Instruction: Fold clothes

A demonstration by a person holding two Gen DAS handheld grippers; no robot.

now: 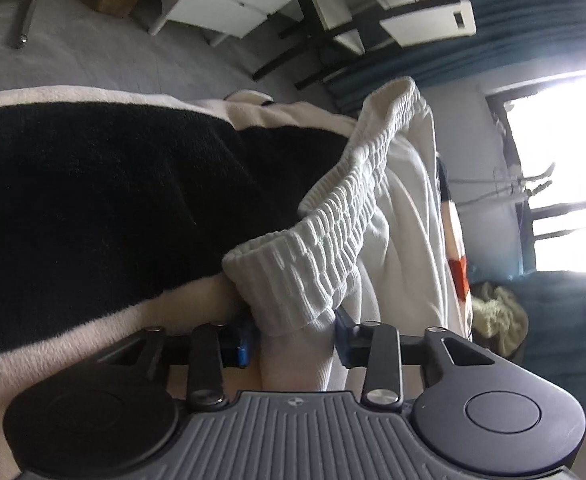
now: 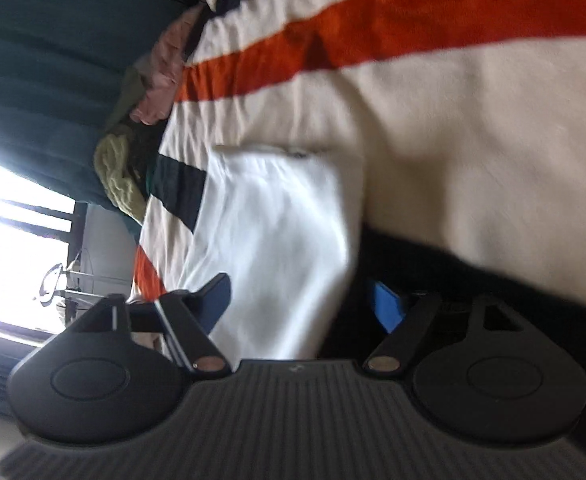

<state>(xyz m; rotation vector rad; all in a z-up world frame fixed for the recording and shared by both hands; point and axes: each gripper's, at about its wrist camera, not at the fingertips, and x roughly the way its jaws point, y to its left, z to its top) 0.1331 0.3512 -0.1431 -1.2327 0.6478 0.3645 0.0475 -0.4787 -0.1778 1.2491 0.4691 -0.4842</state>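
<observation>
- In the left wrist view the left gripper [image 1: 296, 334] has its blue pads pressed against either side of a bunched corner of the white garment [image 1: 373, 216], at the end of its ribbed elastic waistband [image 1: 333, 216]; it grips the cloth with a narrow gap.
- From that grip the waistband runs up and away, gathered and ridged, with smooth white fabric falling beside it in soft folds.
- The garment lies on a bed blanket [image 1: 93, 184], black in a broad band with cream edging.
- Beyond the bed, grey floor, a white cabinet [image 1: 245, 4], a black-legged stand, blue curtains and a bright window show.
- In the right wrist view, which is blurred, the right gripper [image 2: 299, 300] stands fairly wide, the white garment [image 2: 277, 232] lying between its fingers; one blue pad [image 2: 387, 306] sits apart from the cloth edge, over the blanket's black band, so the fabric is not pinched.
- Here the garment looks flat and smooth, one straight edge at its far end.
- Farther on the blanket [image 2: 473, 140] shows cream ground with orange and dark stripes, and a heap of knitted and pink clothes [image 2: 133, 148] at its edge.
</observation>
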